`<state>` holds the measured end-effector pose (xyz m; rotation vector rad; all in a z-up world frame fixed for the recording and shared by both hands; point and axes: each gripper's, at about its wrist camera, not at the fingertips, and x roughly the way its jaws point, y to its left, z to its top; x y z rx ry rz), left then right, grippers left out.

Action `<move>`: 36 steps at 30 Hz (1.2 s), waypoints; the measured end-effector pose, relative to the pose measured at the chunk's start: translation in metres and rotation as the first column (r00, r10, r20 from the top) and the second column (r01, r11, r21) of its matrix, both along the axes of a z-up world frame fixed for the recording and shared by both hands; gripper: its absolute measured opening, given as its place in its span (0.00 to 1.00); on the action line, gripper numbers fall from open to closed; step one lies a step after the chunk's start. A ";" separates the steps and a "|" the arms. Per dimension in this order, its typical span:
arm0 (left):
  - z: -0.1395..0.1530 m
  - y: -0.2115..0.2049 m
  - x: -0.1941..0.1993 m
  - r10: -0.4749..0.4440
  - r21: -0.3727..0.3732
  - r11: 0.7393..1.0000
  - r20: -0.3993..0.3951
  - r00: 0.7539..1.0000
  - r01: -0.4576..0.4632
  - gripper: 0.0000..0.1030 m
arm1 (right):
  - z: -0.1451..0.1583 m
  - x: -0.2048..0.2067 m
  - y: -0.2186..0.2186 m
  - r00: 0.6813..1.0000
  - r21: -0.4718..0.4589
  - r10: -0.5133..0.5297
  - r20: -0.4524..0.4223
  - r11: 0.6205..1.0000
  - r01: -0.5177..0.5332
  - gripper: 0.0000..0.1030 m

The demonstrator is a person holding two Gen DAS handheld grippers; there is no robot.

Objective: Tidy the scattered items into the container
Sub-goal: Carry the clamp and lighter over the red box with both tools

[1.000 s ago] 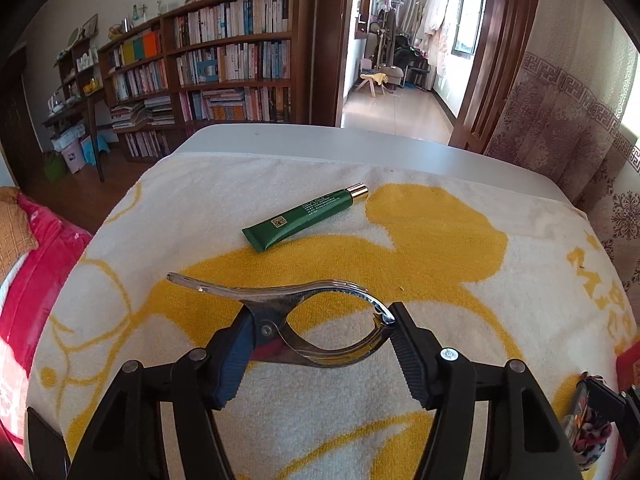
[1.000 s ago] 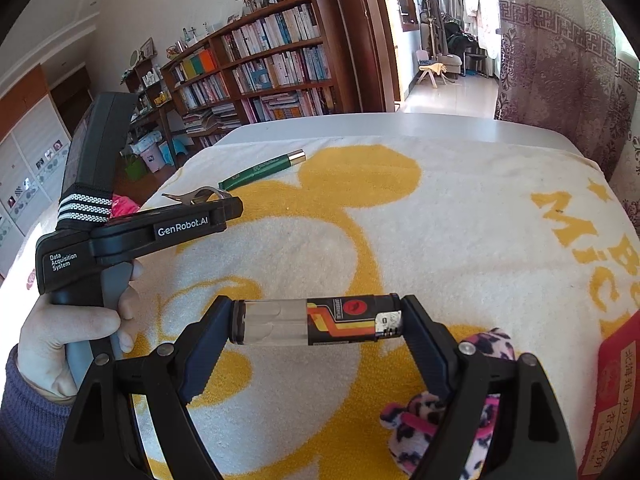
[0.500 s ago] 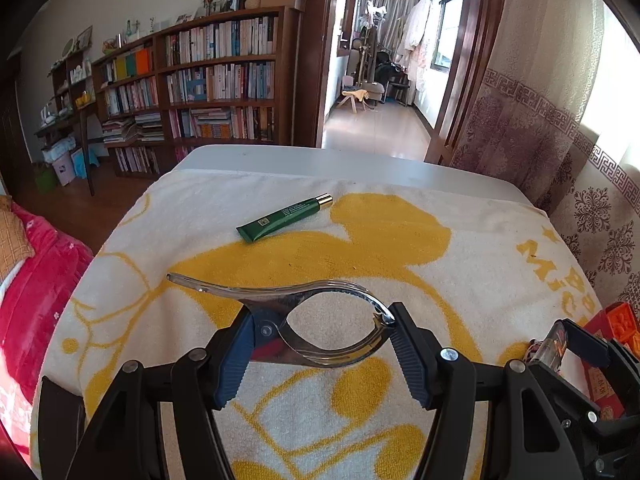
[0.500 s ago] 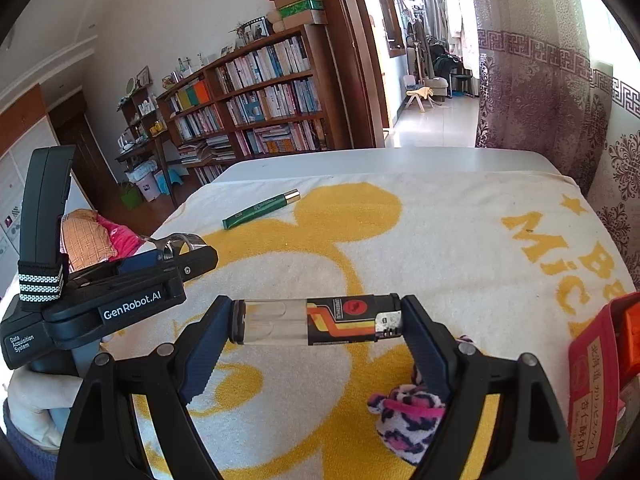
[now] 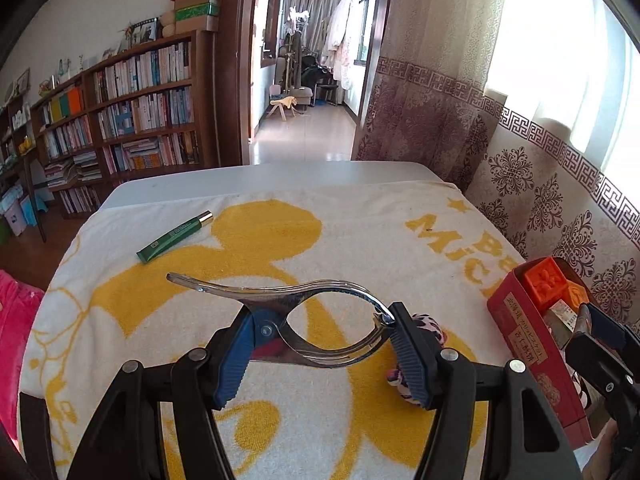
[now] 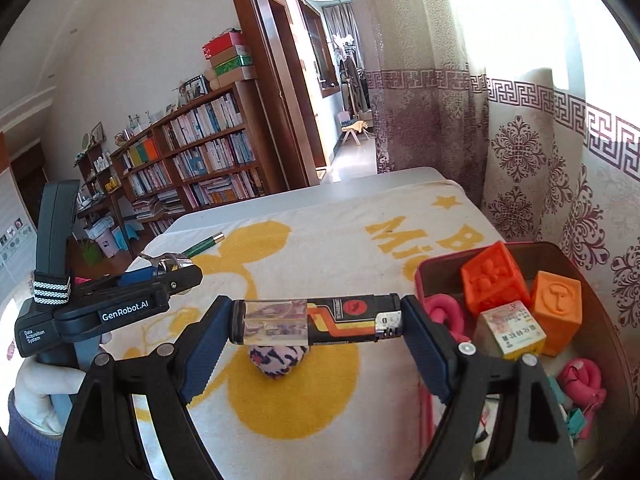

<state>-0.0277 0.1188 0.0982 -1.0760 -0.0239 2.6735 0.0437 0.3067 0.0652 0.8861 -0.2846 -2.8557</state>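
Note:
My left gripper [image 5: 320, 354] is shut on a metal spring clamp [image 5: 296, 308], held crosswise above the towel. The right gripper [image 6: 316, 320] is shut end to end on a lighter [image 6: 316, 320] with a clear half and a black and orange half. It hangs beside the left wall of the red box [image 6: 424, 280], which holds orange blocks [image 6: 494, 282] and pink pieces. A leopard-print hair tie [image 6: 276, 362] lies on the towel under the lighter. A green tube [image 5: 174, 237] lies at the far left. The left gripper [image 6: 176, 276] also shows in the right wrist view, held by a hand.
A white towel [image 5: 340, 232] with yellow print covers the table. Patterned curtains [image 5: 540, 200] hang close behind the box on the right. A bookshelf [image 5: 132, 120] and an open doorway lie beyond the table's far edge. Something pink [image 5: 12, 320] sits off the left edge.
Both grippers rose and swung right toward the red box, keeping the clamp and the lighter. The box with its blocks came into the right wrist view; the green tube fell back to the left.

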 end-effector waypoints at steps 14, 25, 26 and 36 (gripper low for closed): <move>0.022 0.124 0.031 -0.262 -0.003 0.965 -0.030 0.965 0.262 0.65 | -0.016 0.068 0.097 0.973 0.040 -0.228 0.022 0.973 0.227 0.83; 0.018 0.194 0.046 -0.417 -0.006 0.909 -0.004 0.909 0.417 0.65 | -0.031 0.080 0.109 0.965 0.072 -0.258 0.043 0.964 0.254 0.83; 0.018 0.199 0.045 -0.432 0.000 0.902 0.002 0.902 0.432 0.65 | -0.032 0.081 0.110 0.965 0.068 -0.260 0.044 0.964 0.257 0.83; 0.006 0.205 0.037 -0.442 0.042 0.897 0.051 0.896 0.440 0.87 | -0.039 0.082 0.115 0.962 0.043 -0.267 0.061 0.963 0.265 0.83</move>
